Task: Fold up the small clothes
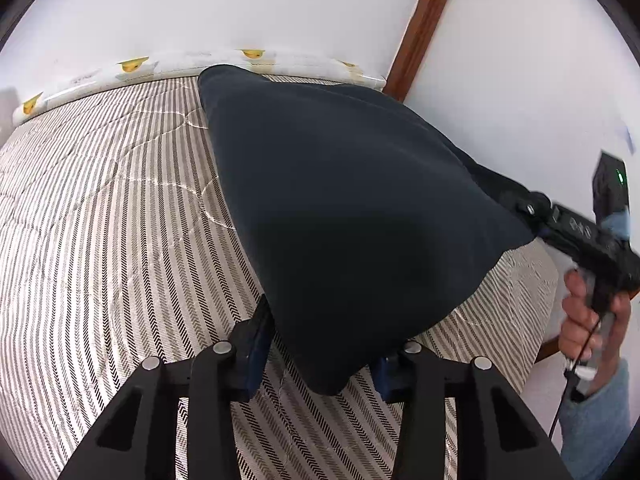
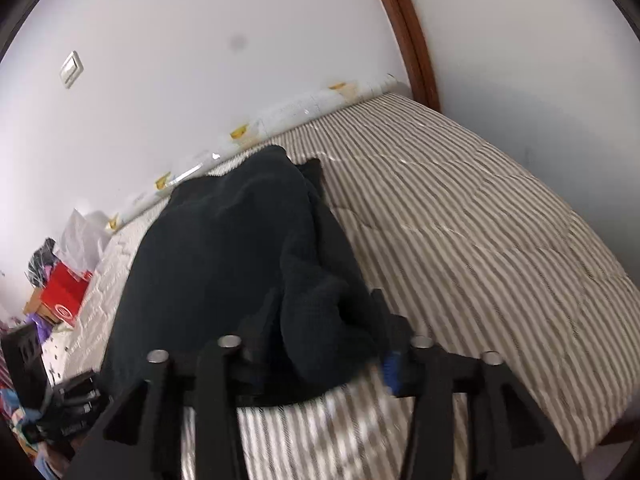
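2 corners of the dark garment hang over the striped bed. The left gripper fingers pinch one. The right gripper fingers straddle the other, grip unclear.

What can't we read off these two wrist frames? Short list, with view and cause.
- Garment type: the dark garment hangs bunched in both views; sleeves or legs are not visible.
- Left gripper contact: left wrist view, cloth drapes over the right-hand finger.
- Right gripper contact: right wrist view, motion blur and cloth over the fingers.
- Clutter beside the striped bed cover: right wrist view, small, blurred, cut by the left edge.
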Available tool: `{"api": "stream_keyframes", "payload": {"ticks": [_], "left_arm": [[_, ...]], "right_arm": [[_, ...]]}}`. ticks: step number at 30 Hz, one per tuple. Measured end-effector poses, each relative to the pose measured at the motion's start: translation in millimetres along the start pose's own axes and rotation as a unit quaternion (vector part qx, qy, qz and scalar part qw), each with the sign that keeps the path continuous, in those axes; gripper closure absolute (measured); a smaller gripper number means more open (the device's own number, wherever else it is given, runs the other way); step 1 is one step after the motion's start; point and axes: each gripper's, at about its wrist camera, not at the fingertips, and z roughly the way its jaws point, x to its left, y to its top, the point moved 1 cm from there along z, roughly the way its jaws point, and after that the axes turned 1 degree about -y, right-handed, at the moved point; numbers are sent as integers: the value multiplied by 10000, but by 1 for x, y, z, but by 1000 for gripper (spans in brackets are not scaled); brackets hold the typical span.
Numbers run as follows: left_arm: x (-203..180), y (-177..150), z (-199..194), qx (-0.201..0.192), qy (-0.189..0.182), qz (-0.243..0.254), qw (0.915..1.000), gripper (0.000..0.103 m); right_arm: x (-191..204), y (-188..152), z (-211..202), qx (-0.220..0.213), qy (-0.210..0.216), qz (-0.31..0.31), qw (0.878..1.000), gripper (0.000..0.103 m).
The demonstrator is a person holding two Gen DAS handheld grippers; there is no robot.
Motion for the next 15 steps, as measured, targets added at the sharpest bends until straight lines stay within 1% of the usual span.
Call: {"api": "stream_keyframes", "payload": {"ticks": [1, 2, 4, 6, 7, 8, 9, 10, 11, 13, 15], "left_arm": [[1, 1, -1, -7, 3, -14, 10000, 68], [2, 1, -2, -11, 22, -22, 10000, 71], [2, -1, -6, -30, -3, -45, 10000, 74], [2, -1, -8, -64, 3, -54, 10000, 76], [2, -1, -10, -73, -9, -41, 10000, 77], [3, 0, -12, -90, -42, -25, 9999, 78], [4, 1, -14, -127, -42, -21, 9999, 78], [5, 2, -16, -150, -77, -25, 9999, 79], [8, 3, -20, -188, -111, -49, 9997, 80], [14, 5, -26, -275, -77, -74, 9996, 81], [23, 8, -32, -353, -2, -109, 9993, 81]], "right_arm": [[-2, -3, 0, 43, -69, 76, 9999, 37], [-4, -6, 4, 114, -131, 199, 9997, 33], [-6, -9, 14, 229, -170, 360, 9989, 33], [-6, -11, 20, 270, -115, 513, 9983, 35], [-3, -11, 24, 238, 84, 559, 9981, 49], [1, -9, 25, 228, 228, 551, 9980, 70], [5, -7, 25, 162, 178, 541, 9982, 71], [12, -3, 26, 97, 99, 456, 9989, 77], [17, 0, 28, 76, 78, 396, 9992, 79], [24, 5, 32, 124, 148, 410, 9990, 80], [36, 11, 37, 159, 306, 424, 9985, 80]]}}
